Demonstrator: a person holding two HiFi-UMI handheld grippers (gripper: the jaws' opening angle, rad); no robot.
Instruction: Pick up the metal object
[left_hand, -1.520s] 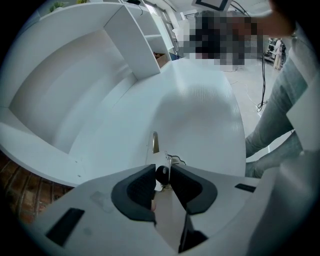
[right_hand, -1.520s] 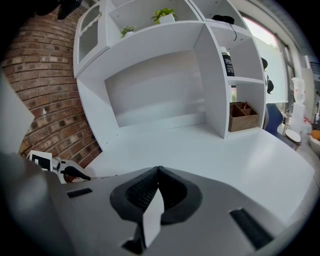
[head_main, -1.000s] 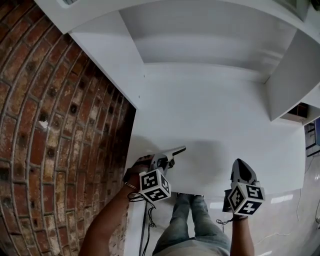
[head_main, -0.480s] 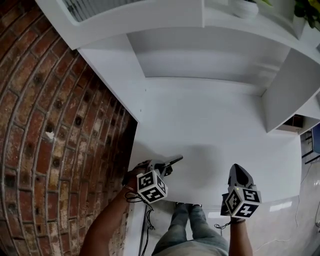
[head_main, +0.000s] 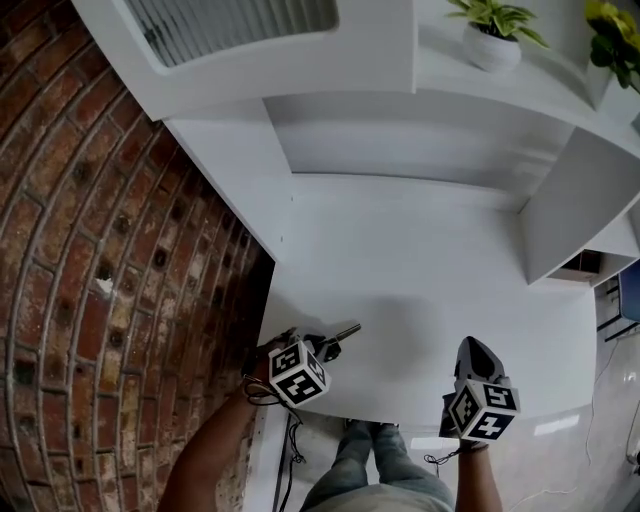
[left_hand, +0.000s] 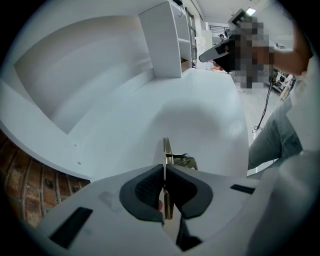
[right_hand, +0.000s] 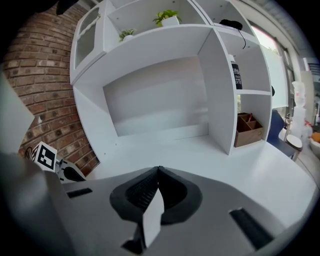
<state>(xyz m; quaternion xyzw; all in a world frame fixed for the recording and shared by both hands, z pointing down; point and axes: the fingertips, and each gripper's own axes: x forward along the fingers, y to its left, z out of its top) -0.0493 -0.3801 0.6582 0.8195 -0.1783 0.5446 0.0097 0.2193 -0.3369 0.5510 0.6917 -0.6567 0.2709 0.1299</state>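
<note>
Two grippers sit low in the head view. My left gripper (head_main: 325, 346), at lower left, is clamped on the metal object (left_hand: 165, 152), a thin plate held edge-on between its jaws and poking out over the white desk (head_main: 430, 260). My right gripper (head_main: 477, 352), at lower right, has its jaws pressed together on nothing.

No legible text anywhere; dark bottle (right_hand: 237, 75) label too small.

White desk (head_main: 430, 270) beside a brick wall (head_main: 90, 250); potted plant (head_main: 492, 35) on the shelf (head_main: 545, 85) above (white pot)
</note>
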